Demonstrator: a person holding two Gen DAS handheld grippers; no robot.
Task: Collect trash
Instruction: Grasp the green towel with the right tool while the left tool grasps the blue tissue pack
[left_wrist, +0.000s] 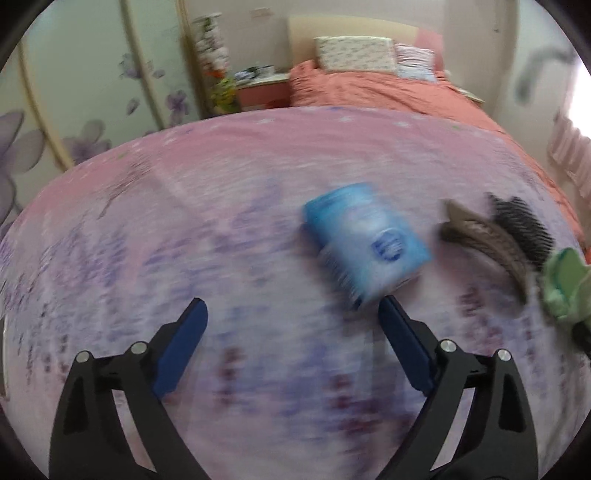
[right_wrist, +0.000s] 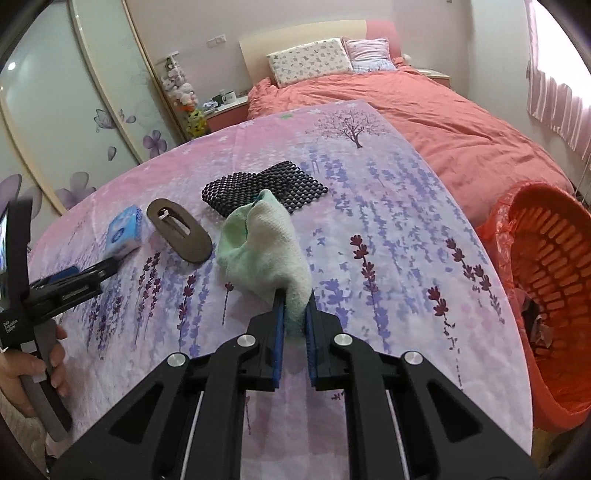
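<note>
A blue tissue pack (left_wrist: 365, 240) lies on the pink, lavender-printed tablecloth (left_wrist: 221, 229), blurred in the left wrist view. My left gripper (left_wrist: 293, 306) is open just short of it, and its right fingertip almost reaches the pack's near corner. Nothing is between its pads. In the right wrist view my right gripper (right_wrist: 295, 299) is shut on a pale green and white cloth (right_wrist: 266, 243), whose far end rests on the table. The same view shows the tissue pack (right_wrist: 123, 230) at the left, with the left gripper (right_wrist: 107, 266) beside it.
A brown oval insole-like piece (right_wrist: 179, 230) and a black mesh mat (right_wrist: 266, 190) lie beyond the cloth. An orange basket (right_wrist: 546, 295) lined with a red bag stands off the table's right edge. A bed (right_wrist: 443, 122) lies behind. A person's hand (right_wrist: 22, 373) holds the left gripper's handle.
</note>
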